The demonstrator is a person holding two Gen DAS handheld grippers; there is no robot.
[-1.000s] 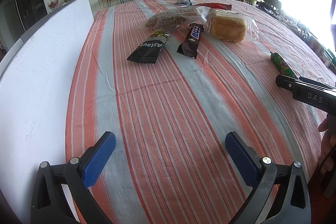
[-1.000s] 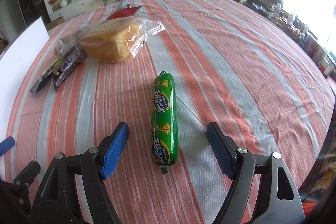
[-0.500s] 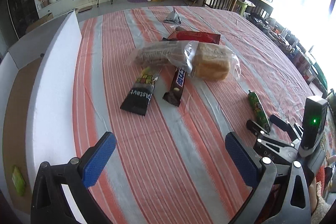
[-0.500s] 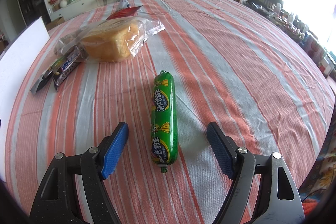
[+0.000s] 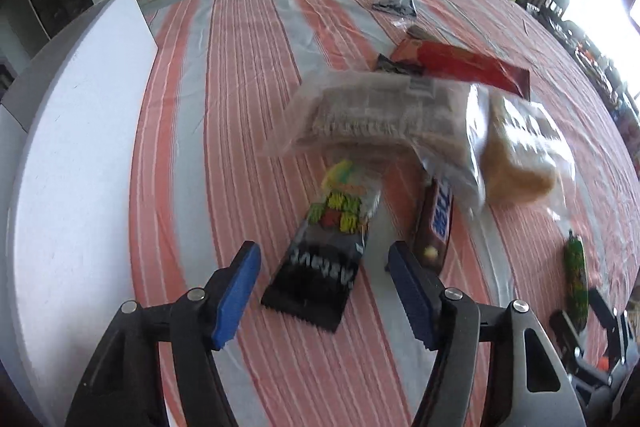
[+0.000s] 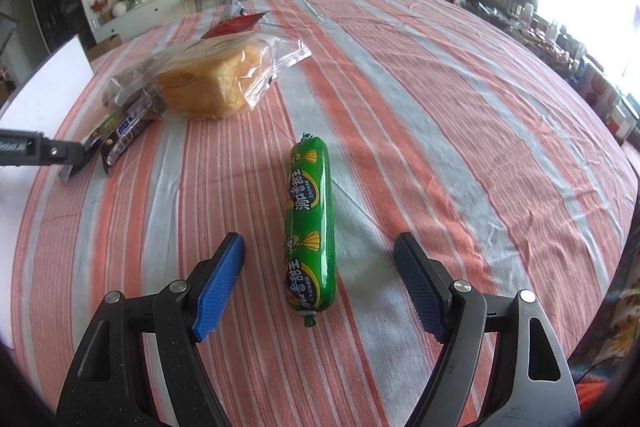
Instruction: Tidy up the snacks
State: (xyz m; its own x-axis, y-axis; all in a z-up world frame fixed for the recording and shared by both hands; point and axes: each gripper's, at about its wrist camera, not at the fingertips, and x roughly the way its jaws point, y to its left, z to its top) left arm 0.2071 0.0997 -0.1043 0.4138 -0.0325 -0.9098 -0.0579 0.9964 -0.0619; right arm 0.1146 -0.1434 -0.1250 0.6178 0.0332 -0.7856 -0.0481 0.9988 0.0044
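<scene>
1. Now over the striped tablecloth [image 5: 224,107], the left gripper [image 5: 322,291] hangs above a black snack packet [image 5: 320,275], its blue pads [image 5: 236,291] standing on either side of the packet's near end and not pressing it; the jaws have just been closing and are partly open, with nothing gripped.
2. Lengthwise, the packet runs away from the left gripper, its far end tucked under a clear bag of biscuits [image 5: 372,115], so the jaws straddle its short width.
3. Just right of the left gripper's right pad lies a brown chocolate bar [image 5: 434,227], roughly parallel to the packet; a bagged bread loaf [image 5: 520,163] sits beyond it.
4. To the left of the left gripper stands a white board [image 5: 80,131].
5. Meanwhile the right gripper [image 6: 320,285] rests wide open and empty around the near end of a green sausage stick [image 6: 310,223], which points straight ahead between its pads without touching either.
6. Judging by position, the left hand is the nearer one for the packet and the right for the sausage; the packet looks the likelier first pick.
</scene>
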